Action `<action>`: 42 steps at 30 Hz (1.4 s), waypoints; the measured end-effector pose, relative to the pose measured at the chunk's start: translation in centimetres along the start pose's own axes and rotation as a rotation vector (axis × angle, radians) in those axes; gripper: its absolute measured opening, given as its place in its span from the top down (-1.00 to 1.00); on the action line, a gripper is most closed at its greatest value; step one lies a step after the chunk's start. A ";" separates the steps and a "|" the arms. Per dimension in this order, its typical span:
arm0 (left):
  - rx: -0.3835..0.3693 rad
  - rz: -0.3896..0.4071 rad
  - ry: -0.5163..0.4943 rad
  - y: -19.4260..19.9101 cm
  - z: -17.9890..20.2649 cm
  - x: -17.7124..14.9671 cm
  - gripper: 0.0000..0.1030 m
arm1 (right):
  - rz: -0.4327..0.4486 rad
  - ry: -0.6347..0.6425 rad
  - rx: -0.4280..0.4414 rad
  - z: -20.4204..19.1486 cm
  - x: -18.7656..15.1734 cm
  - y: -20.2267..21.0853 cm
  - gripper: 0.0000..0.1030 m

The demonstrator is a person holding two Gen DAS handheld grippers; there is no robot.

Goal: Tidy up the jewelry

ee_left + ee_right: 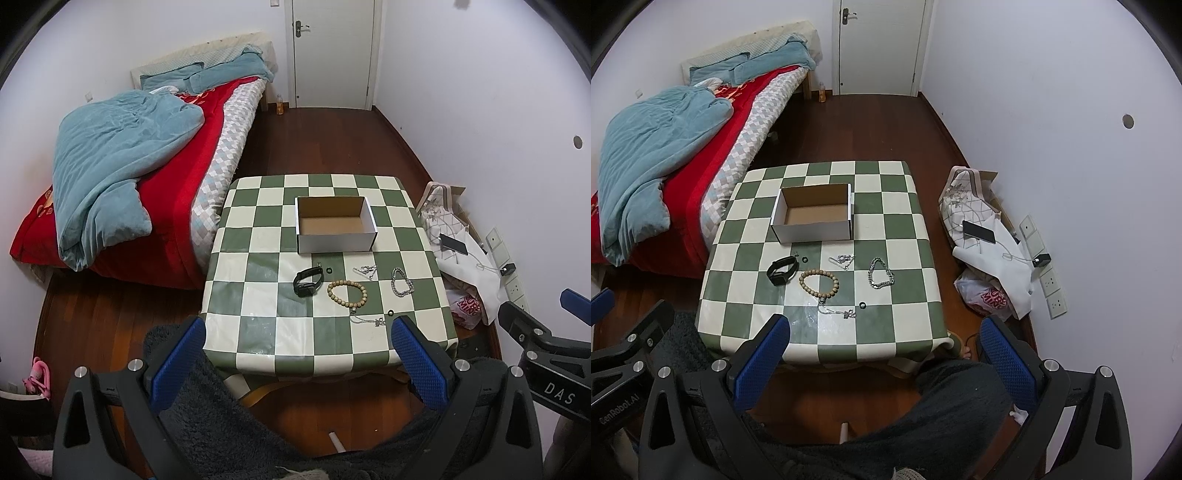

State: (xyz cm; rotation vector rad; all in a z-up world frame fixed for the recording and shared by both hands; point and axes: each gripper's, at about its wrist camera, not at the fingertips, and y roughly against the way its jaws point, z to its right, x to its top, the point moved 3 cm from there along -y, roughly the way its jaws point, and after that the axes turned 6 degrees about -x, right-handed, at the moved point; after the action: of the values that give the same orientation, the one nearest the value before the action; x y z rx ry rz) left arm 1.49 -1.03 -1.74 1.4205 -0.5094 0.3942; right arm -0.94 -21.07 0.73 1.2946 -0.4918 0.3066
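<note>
An open, empty white cardboard box (335,225) (812,218) stands on the green-and-white checkered table (258,332) (905,240). In front of it lie a black wristband (307,281) (782,270), a wooden bead bracelet (347,293) (819,282), a silver chain bracelet (401,282) (881,274), two thin silver necklaces (365,271) (836,312) and small black rings (390,313) (862,305). My left gripper (297,354) and right gripper (882,350) are both open and empty, held above the table's near edge.
A bed (147,177) with a red cover and a blue blanket stands left of the table. Bags, a phone (979,231) and a charger lie on the floor at the right wall. A closed door (332,51) is at the back. My dark-clothed knees are below.
</note>
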 end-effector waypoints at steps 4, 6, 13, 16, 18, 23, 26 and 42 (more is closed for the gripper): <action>0.000 0.004 0.001 0.0 0.2 0.0 -0.99 | 0.002 0.000 -0.001 -0.1 -0.2 0.0 -1.00; 0.000 0.006 0.001 -0.1 0.4 0.1 -0.99 | 0.003 0.000 -0.002 -0.2 -0.2 0.0 -1.00; -0.003 0.006 0.003 0.2 0.1 0.5 -0.99 | 0.016 0.001 -0.002 0.4 0.6 0.8 -1.00; 0.001 0.005 -0.003 0.2 0.3 0.6 -0.99 | 0.022 0.000 -0.002 0.5 0.4 1.0 -1.00; -0.002 0.007 0.002 0.5 -0.3 0.1 -0.99 | 0.021 0.002 -0.002 0.4 0.4 1.0 -1.00; -0.004 0.006 0.002 0.5 -0.1 0.3 -0.99 | 0.023 0.002 -0.002 0.4 0.4 1.0 -1.00; -0.006 0.005 0.003 0.3 0.3 0.7 -0.99 | 0.024 0.002 0.000 0.3 0.4 1.1 -1.00; 0.252 -0.006 0.016 -11.1 -4.9 3.8 -0.99 | -0.038 -0.095 -0.016 1.0 2.2 -8.7 -0.89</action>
State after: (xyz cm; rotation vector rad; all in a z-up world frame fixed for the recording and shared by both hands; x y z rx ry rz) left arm 11.21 2.41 -9.23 1.6599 -0.4538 0.4772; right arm 4.99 -24.31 -5.21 1.3059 -0.5479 0.2097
